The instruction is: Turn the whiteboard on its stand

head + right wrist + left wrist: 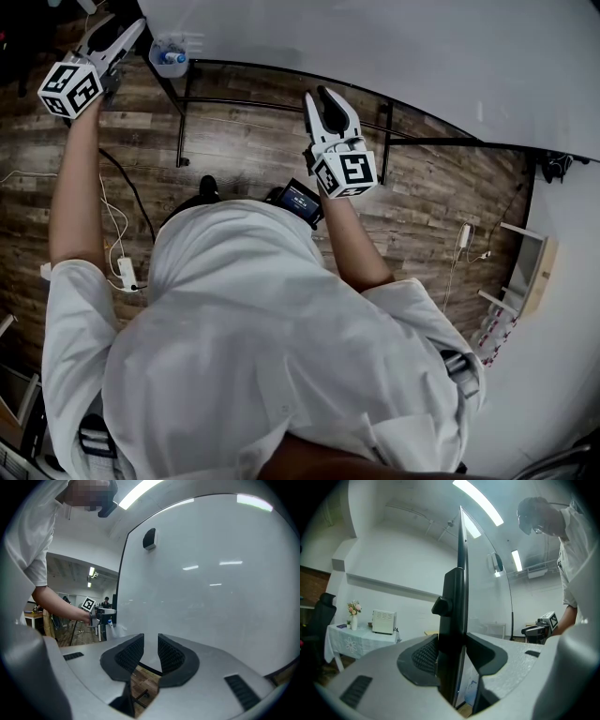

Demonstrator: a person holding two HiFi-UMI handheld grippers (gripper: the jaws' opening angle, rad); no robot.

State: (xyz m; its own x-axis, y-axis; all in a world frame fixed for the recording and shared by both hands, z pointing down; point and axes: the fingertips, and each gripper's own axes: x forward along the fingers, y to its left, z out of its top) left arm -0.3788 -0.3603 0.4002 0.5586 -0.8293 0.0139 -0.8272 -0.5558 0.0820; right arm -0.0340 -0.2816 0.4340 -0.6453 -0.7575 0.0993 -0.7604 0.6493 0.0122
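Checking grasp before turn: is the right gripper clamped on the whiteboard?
No, the right gripper faces the whiteboard with fingers apart and empty.

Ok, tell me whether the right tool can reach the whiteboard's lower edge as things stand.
Probably yes: the right tool, jaws apart and empty, faces the whiteboard with nothing between them.

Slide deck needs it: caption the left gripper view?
Left gripper jaws clamp the edge of the whiteboard, seen edge-on.

Left tool (131, 33) clamped — right tool (319, 99) parted
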